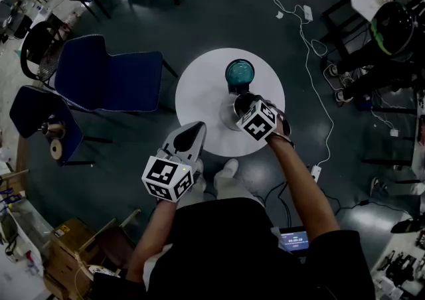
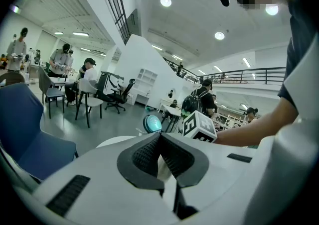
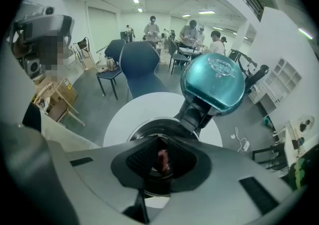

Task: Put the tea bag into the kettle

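Two grippers are held over a round white surface (image 1: 199, 93) on which the kettle (image 1: 228, 117) stands, its teal lid (image 1: 240, 73) tipped back open on the far side. The right gripper (image 1: 242, 103) is poised directly above the kettle's open mouth. Its fingers are closed on the tea bag (image 3: 163, 161), a small reddish-brown piece seen pinched between the pads just over the kettle's metal rim (image 3: 134, 137). Whether the bag reaches inside the kettle cannot be told. The left gripper (image 1: 193, 131) is held well short of the kettle, at the near edge of the surface, with its fingers pressed together at the tips. Blue chairs (image 1: 109, 81) are seen on the floor to the kettle's left
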Motion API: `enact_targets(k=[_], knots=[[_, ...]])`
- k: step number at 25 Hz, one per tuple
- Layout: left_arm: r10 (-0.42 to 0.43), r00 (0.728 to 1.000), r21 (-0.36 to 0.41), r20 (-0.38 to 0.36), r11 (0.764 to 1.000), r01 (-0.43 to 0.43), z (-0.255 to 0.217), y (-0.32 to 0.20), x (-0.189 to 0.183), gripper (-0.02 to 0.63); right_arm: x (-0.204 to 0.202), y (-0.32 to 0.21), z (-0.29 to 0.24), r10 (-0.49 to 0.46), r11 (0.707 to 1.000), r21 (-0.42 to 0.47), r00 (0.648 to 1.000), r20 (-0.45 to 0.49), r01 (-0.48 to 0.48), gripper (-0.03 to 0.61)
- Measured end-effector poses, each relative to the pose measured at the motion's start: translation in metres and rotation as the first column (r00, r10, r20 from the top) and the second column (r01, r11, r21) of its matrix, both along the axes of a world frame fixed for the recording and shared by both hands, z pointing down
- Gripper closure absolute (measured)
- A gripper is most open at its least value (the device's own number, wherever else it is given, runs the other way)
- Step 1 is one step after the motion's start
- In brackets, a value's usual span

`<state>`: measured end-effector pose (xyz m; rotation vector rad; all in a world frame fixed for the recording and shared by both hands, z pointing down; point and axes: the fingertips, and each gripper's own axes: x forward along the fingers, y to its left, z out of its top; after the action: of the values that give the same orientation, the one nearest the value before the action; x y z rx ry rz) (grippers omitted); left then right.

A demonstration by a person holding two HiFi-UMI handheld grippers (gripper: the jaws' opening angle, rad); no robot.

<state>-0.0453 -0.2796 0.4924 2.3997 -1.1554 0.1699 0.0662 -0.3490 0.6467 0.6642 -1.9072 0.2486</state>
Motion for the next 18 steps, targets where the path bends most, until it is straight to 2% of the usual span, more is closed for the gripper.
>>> enact_targets(k=[6, 10, 18], knots=[[0.013, 1.000, 0.001, -0.004, 1.000, -0.013, 0.001, -0.003, 0.001, 0.598, 0.005, -0.004, -0.013, 0.037, 0.998, 0.041, 0.999, 0.023, -0.038, 0.531], [0.031, 0.999, 0.003, -0.008, 1.000, -0.031, 0.000, -0.005, 0.004, 0.598, 0.005, -0.004, -0.033, 0.066, 0.995, 0.073, 0.995, 0.072, -0.071, 0.531], [0.073, 0.997, 0.021, -0.008, 0.997, -0.072, -0.009, -0.014, 0.004, 0.598, 0.004, -0.007, -0.091, 0.129, 0.966, 0.198, 0.974, 0.187, -0.165, 0.545]])
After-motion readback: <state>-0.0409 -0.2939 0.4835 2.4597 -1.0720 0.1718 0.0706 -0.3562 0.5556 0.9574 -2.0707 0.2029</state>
